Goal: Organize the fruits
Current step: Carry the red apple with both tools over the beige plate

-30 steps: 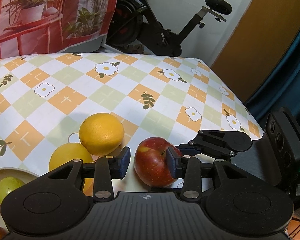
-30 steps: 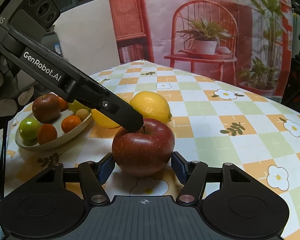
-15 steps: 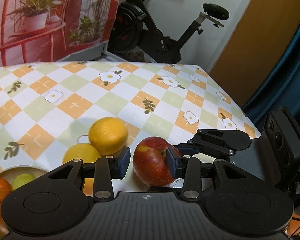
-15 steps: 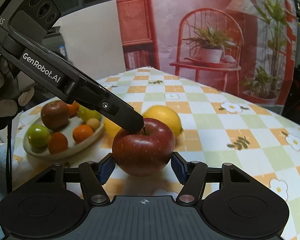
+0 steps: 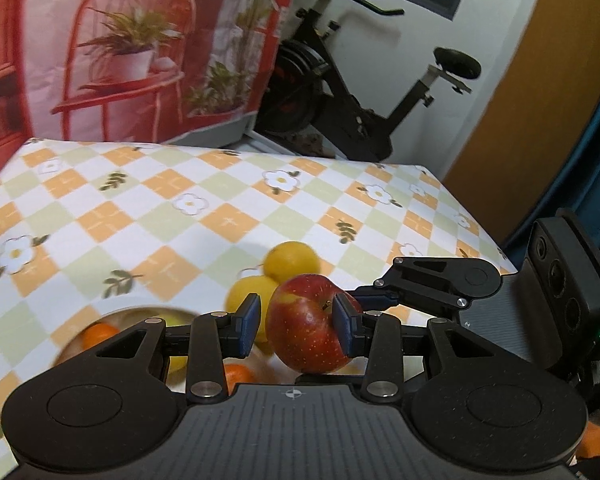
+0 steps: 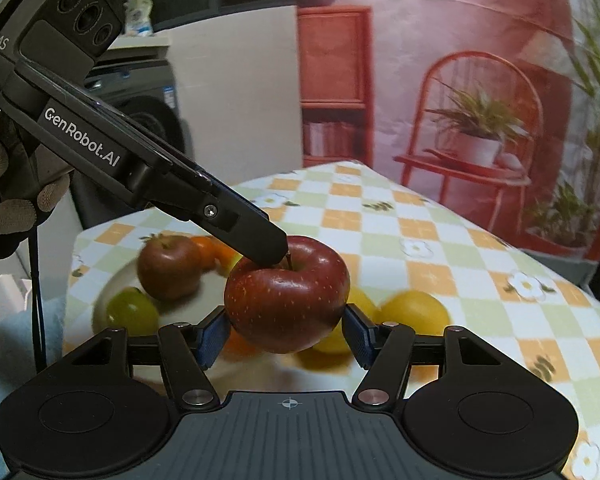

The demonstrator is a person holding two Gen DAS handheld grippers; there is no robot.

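A red apple [image 6: 286, 292] is lifted above the checked tablecloth, held between the pads of my right gripper [image 6: 286, 334]. My left gripper [image 5: 296, 322] also has the apple [image 5: 306, 328] between its fingers: the right pad touches near the stem, the left pad looks just apart. Below lie two yellow lemons [image 6: 414, 314] [image 5: 292, 262] on the cloth. A white plate [image 6: 112, 286] to the left holds a dark red apple [image 6: 168, 272], a green fruit [image 6: 132, 314] and oranges [image 6: 214, 252].
The table's right edge [image 5: 472, 216] is close to my right gripper's body [image 5: 560, 292]. An exercise bike [image 5: 348, 92] stands beyond the far edge, beside a printed backdrop. A gloved hand [image 6: 8, 184] holds the left gripper.
The apple has been lifted off the table by both grippers and carried up and toward the plate. The lemons and plate now lie below it.
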